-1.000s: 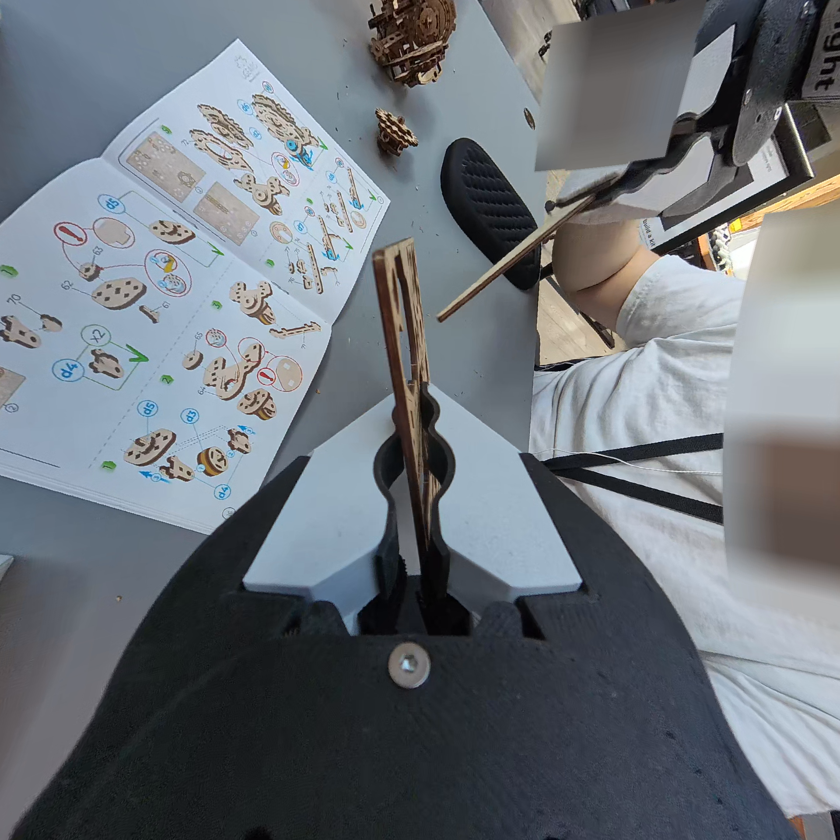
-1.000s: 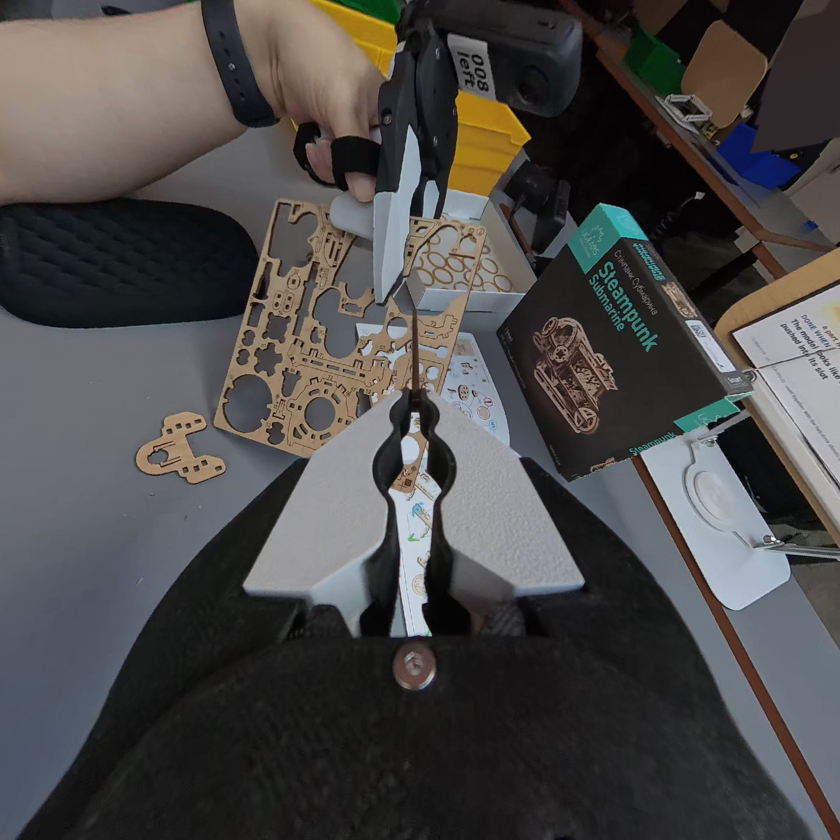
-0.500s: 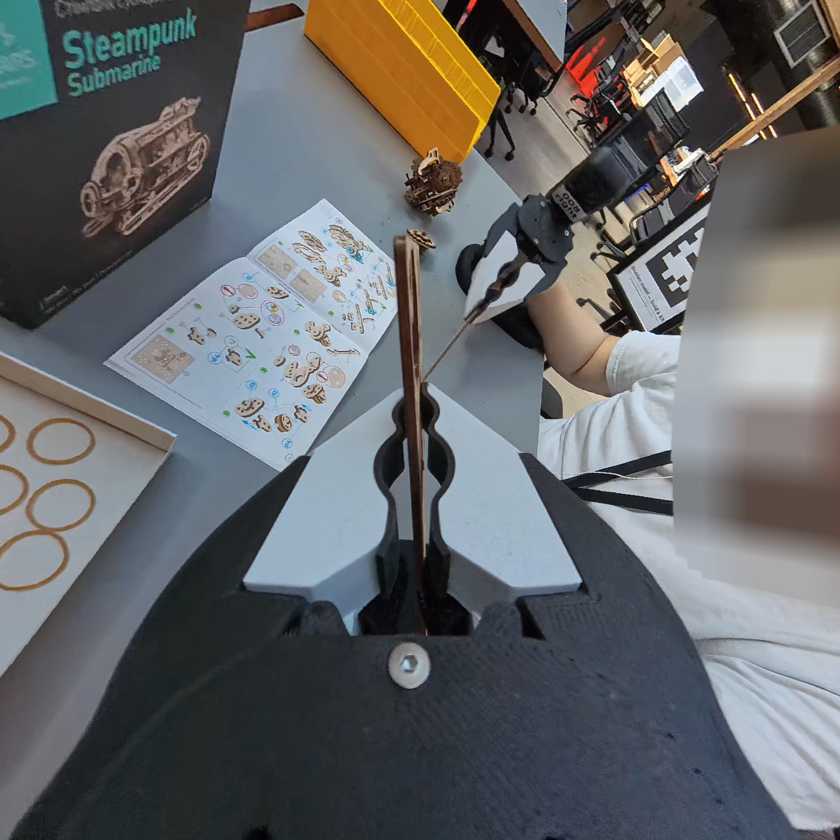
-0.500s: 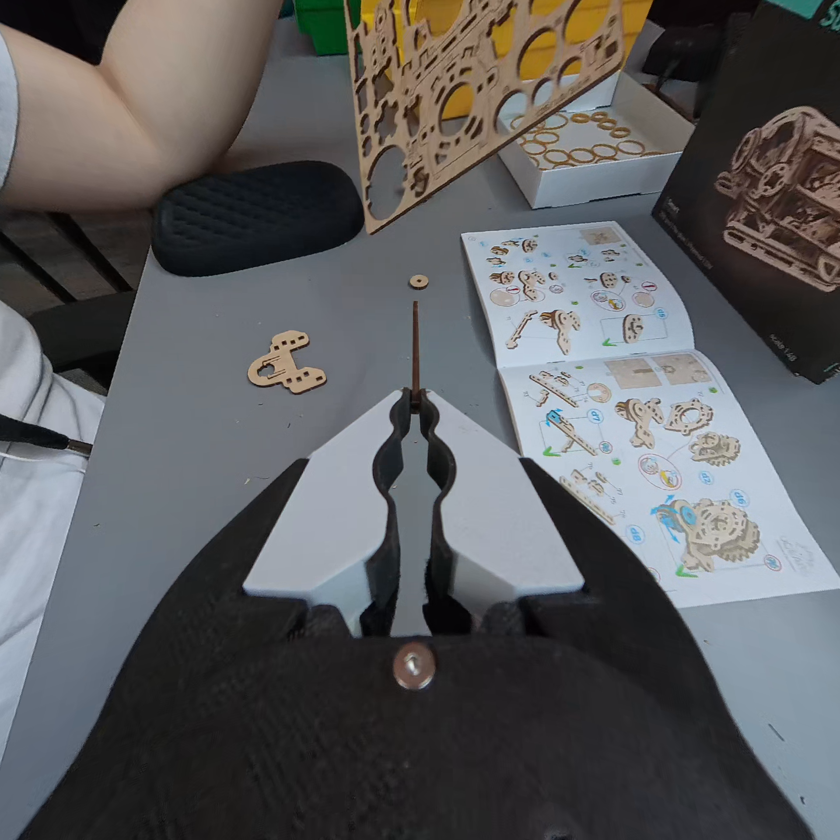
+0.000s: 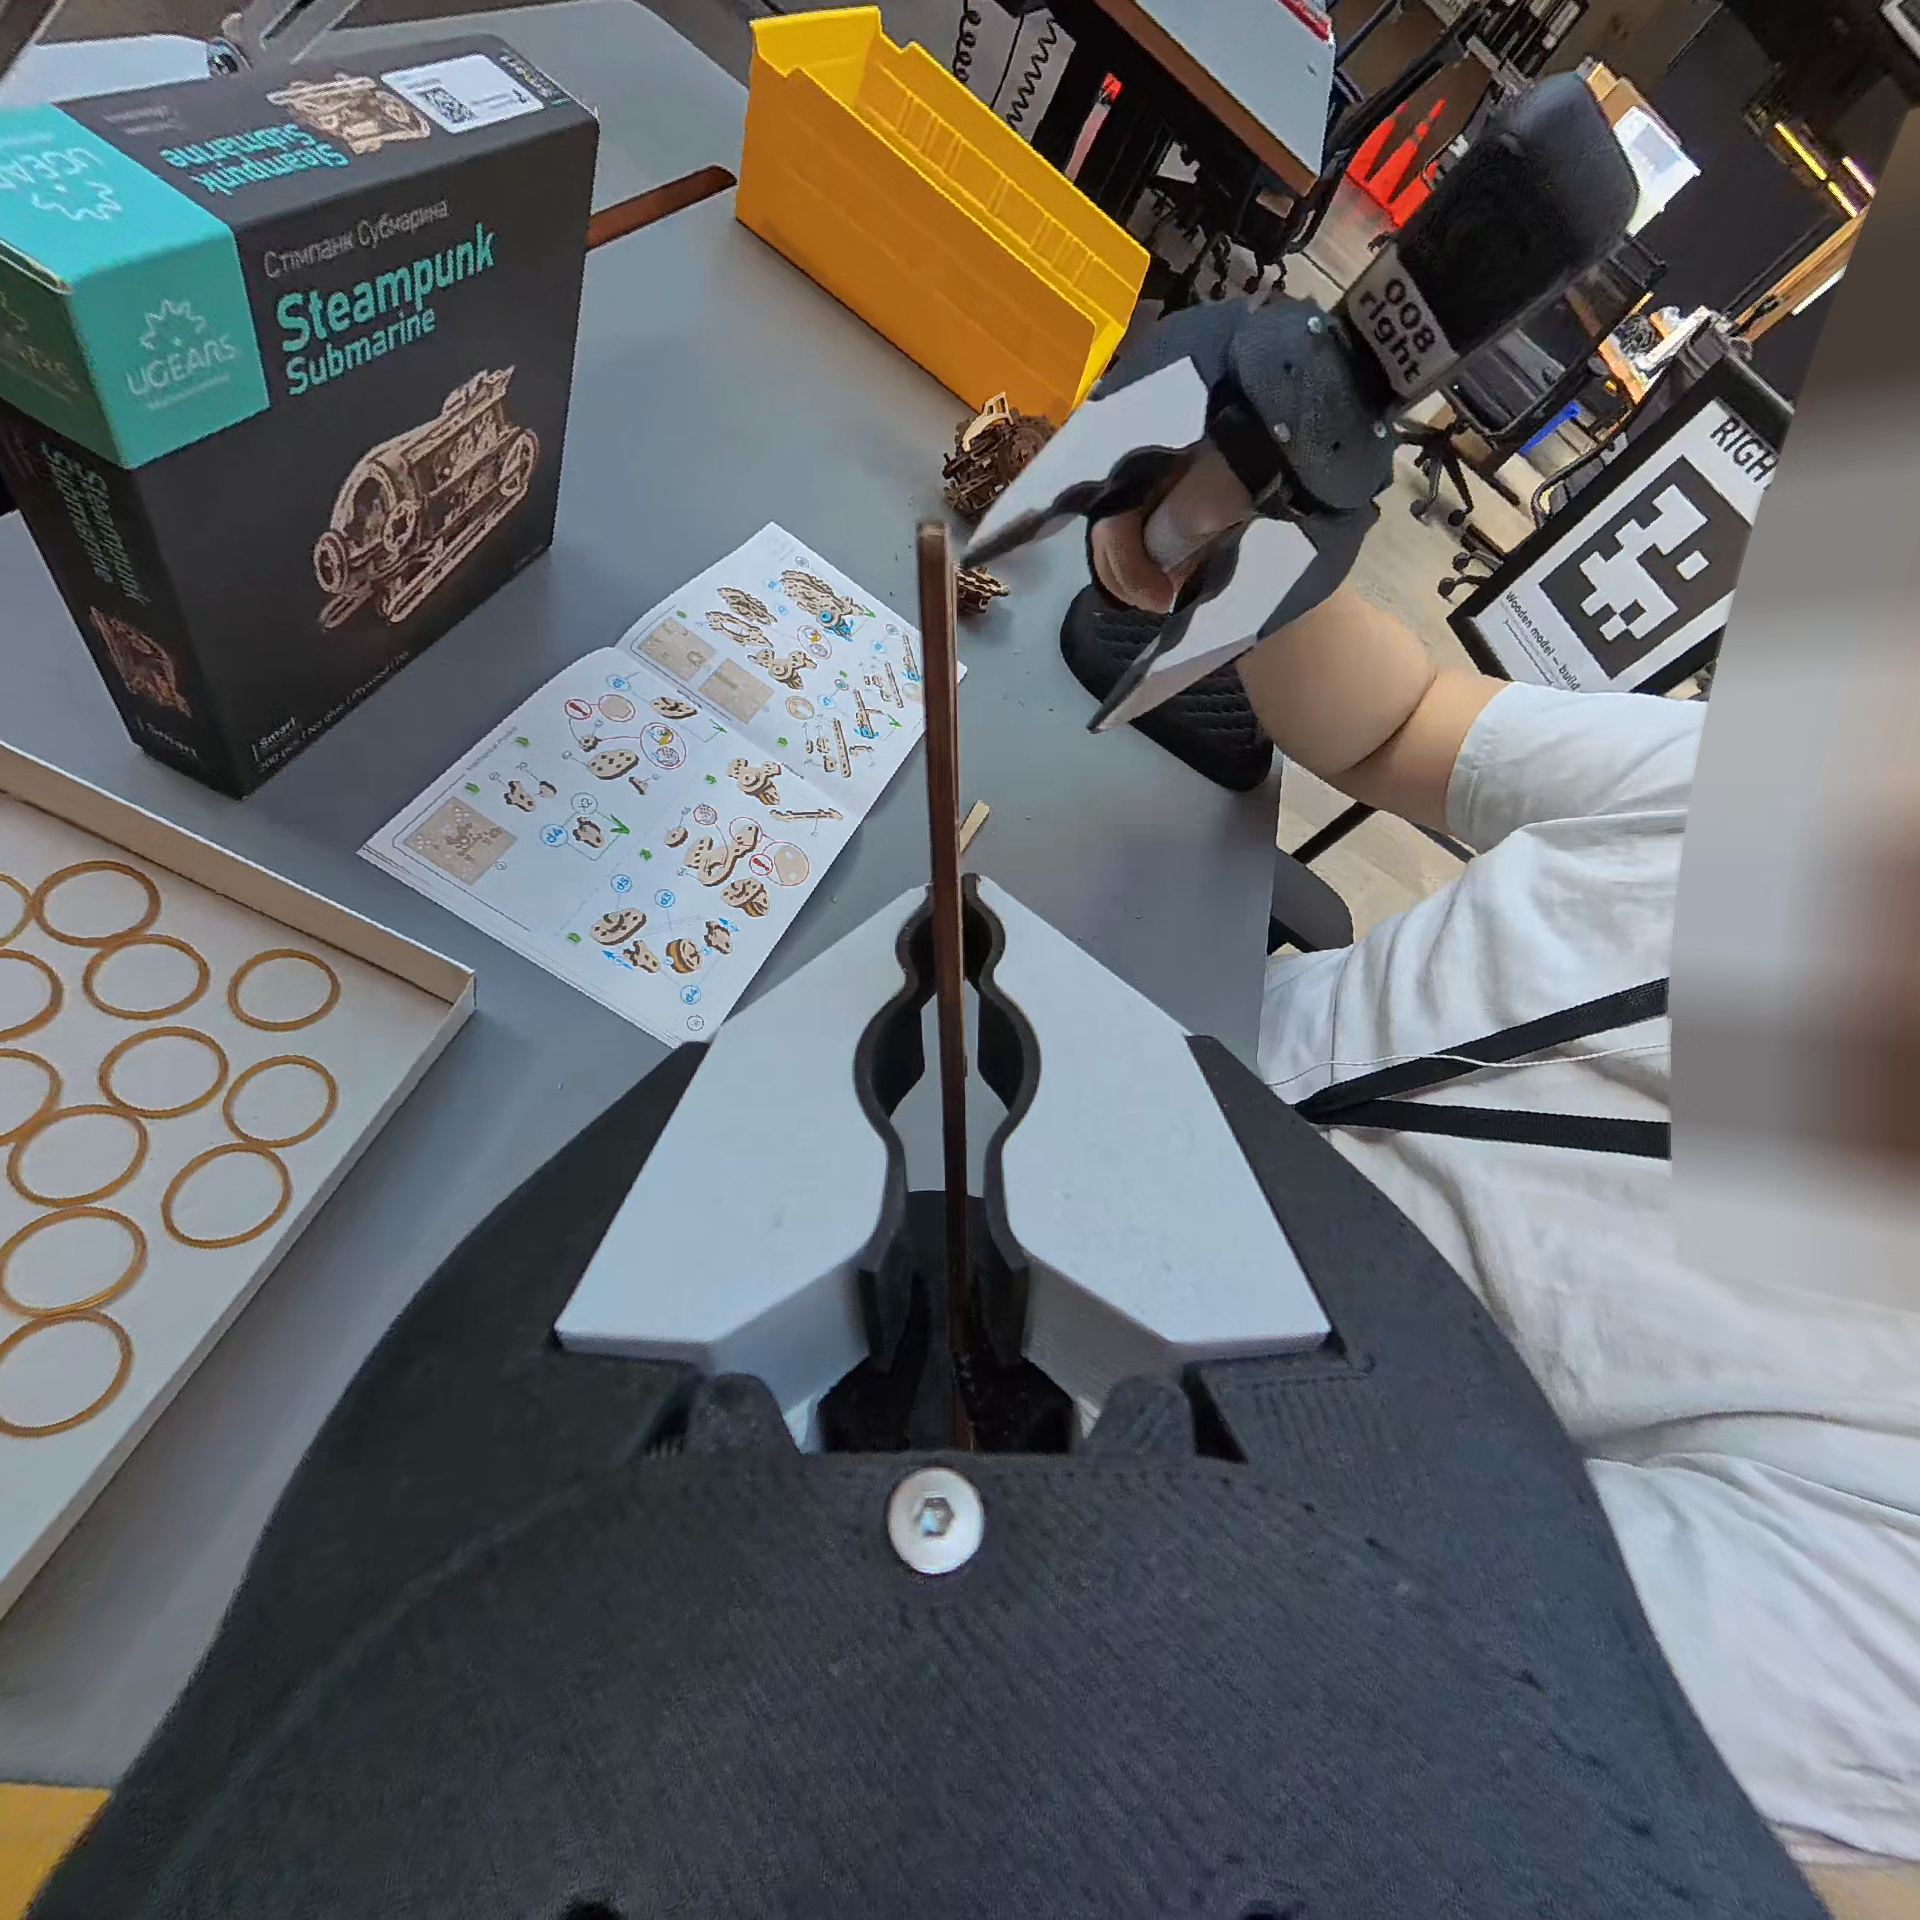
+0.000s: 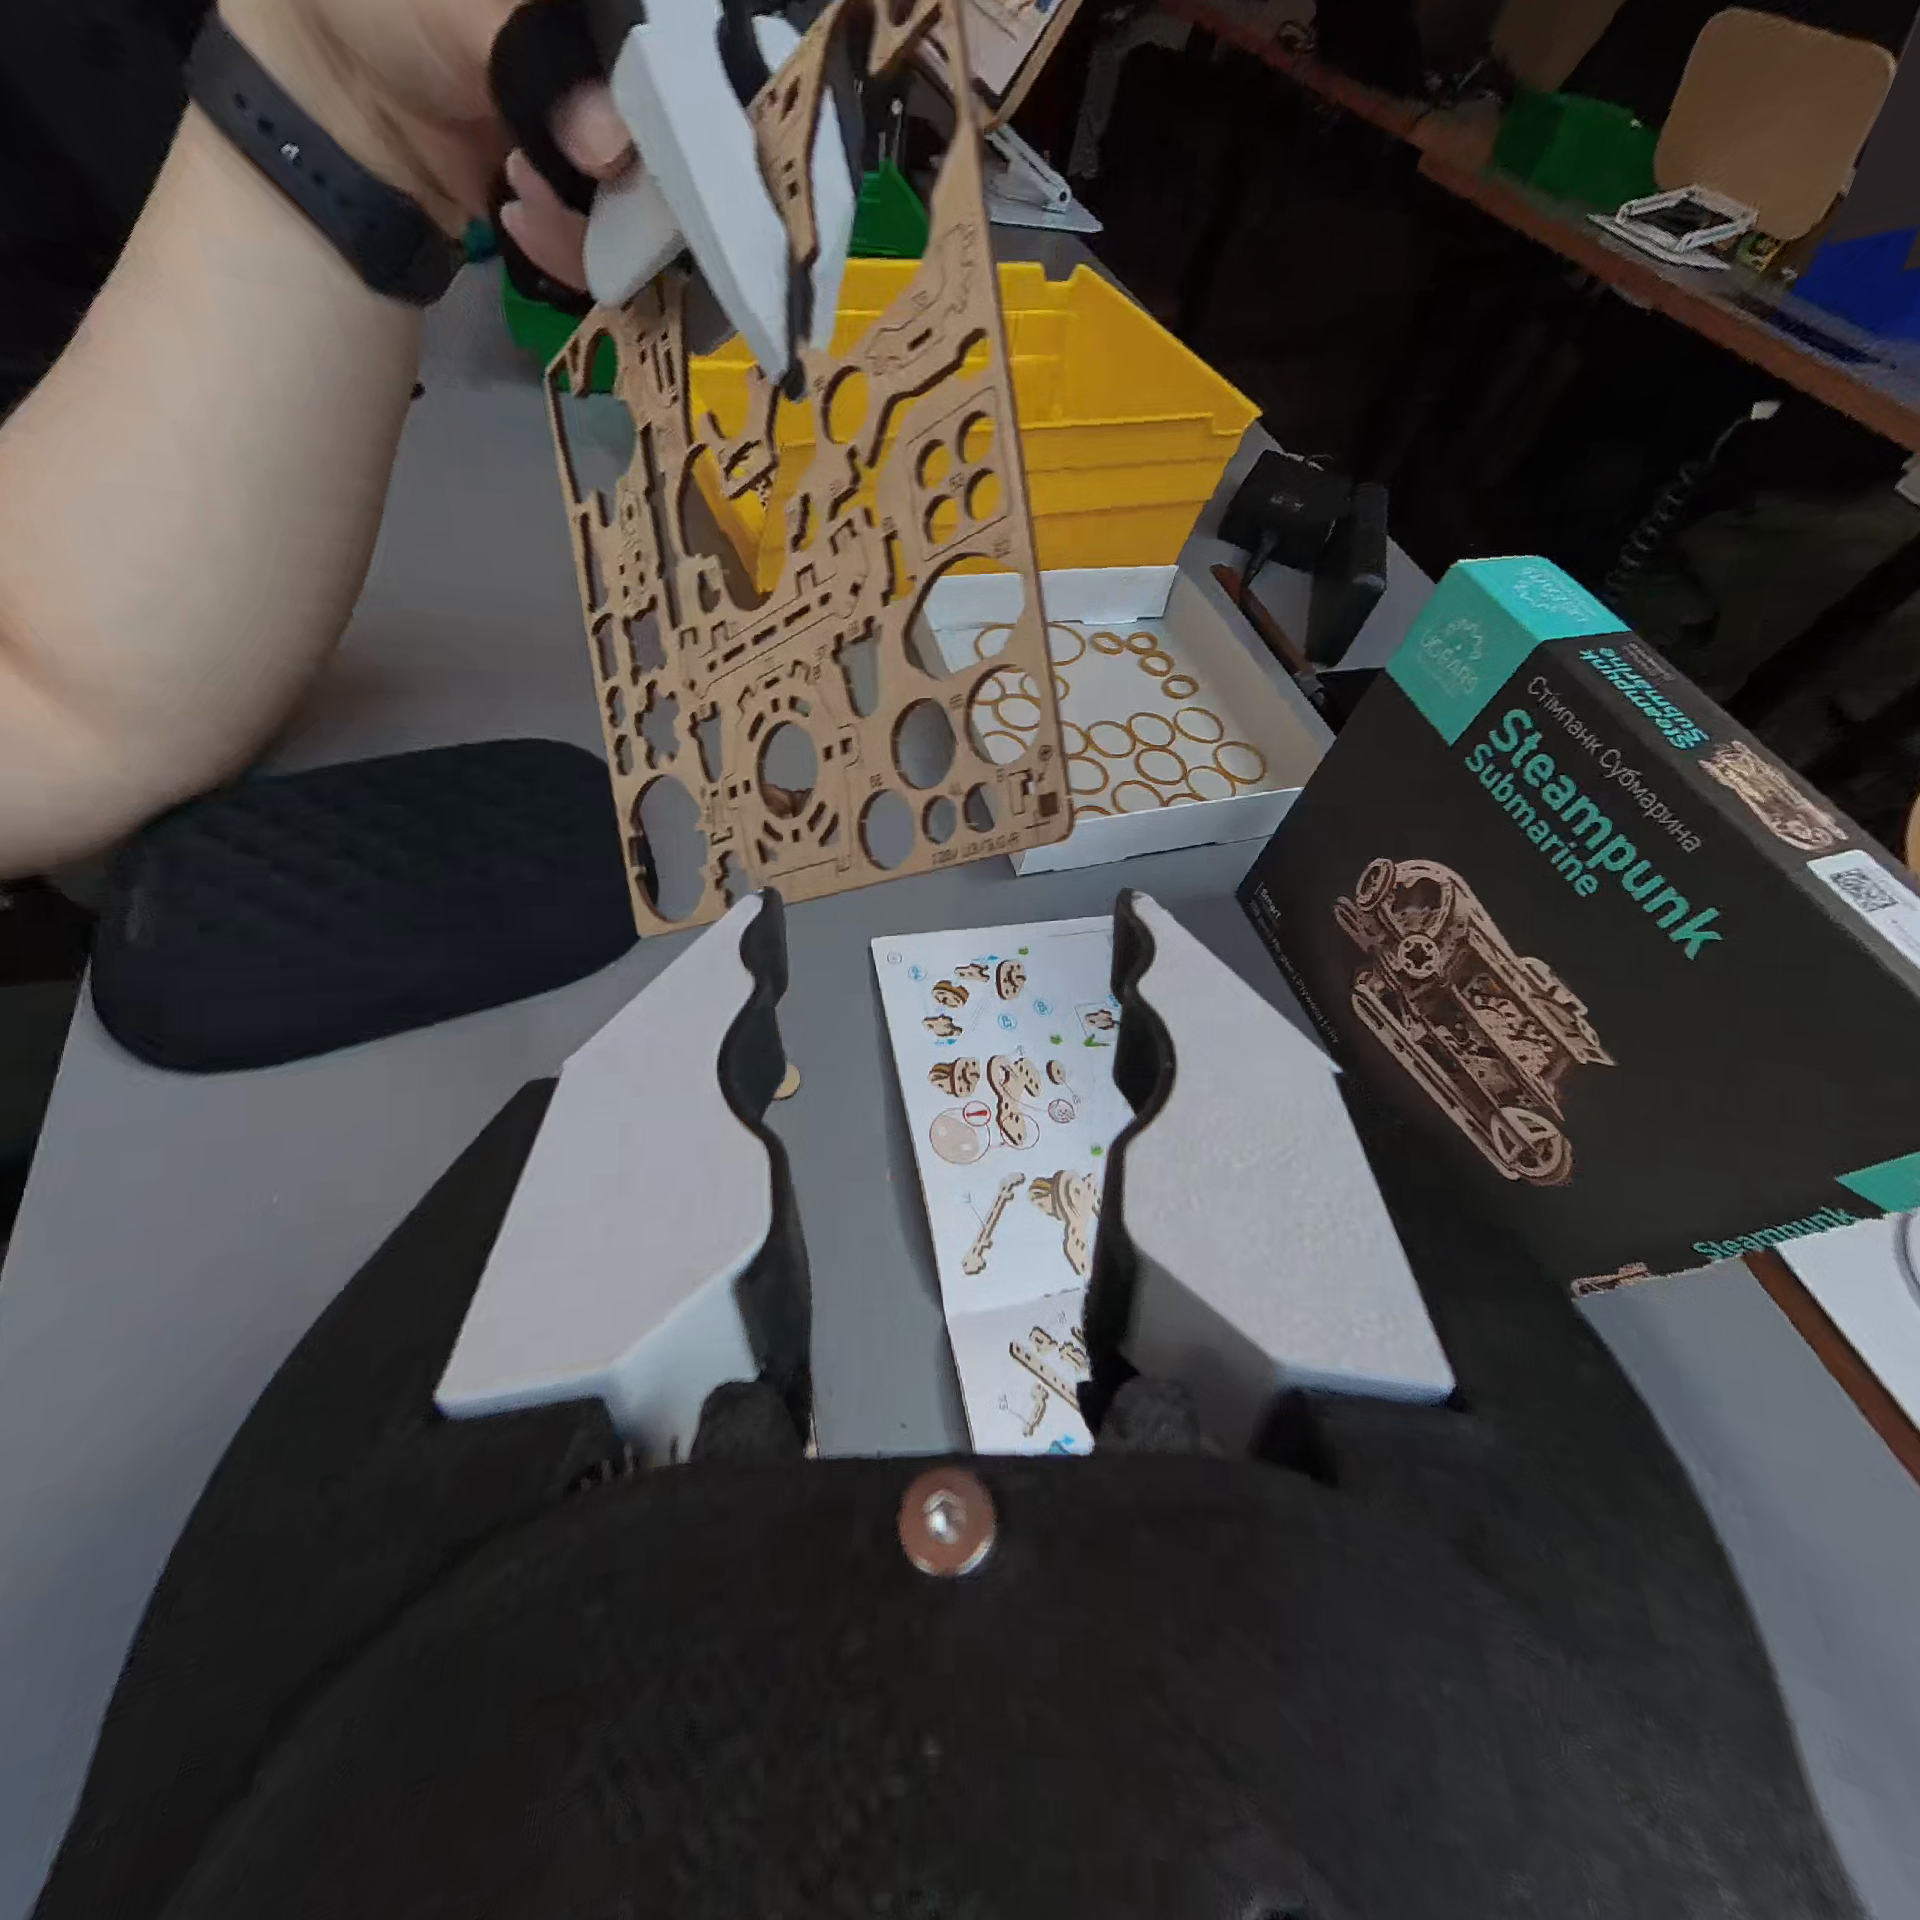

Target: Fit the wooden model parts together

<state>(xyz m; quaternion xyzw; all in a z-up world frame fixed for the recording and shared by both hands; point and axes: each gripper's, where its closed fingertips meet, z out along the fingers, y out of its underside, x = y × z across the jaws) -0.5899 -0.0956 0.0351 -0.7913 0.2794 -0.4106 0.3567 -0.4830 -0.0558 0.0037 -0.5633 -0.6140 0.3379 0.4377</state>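
Observation:
My left gripper (image 5: 940,894) is shut on a thin laser-cut wooden parts sheet (image 5: 940,727), which I see edge-on and upright above the table. In the right wrist view the sheet (image 6: 935,862) hangs flat-on from the left gripper (image 6: 795,364), with many parts punched out. My right gripper (image 6: 945,914) is open and empty, just below and in front of the sheet's lower edge. It also shows in the left wrist view (image 5: 1034,636), to the right of the sheet's top. A small wooden disc (image 6: 788,1081) lies on the table between the right fingers.
An open instruction booklet (image 5: 665,790) lies mid-table, with a black kit box (image 5: 291,416) behind it. There is also a white tray of rubber bands (image 5: 405,997), a yellow bin (image 5: 935,239), a black wrist rest (image 6: 353,894), a partly built wooden model (image 5: 987,457) and a small wooden strip (image 5: 974,826). Spacing between my two grippers at the tips: around 12 cm.
My right gripper was shut on a thin wooden piece and is now open and empty. My left gripper has lifted the sheet and turned it upright.

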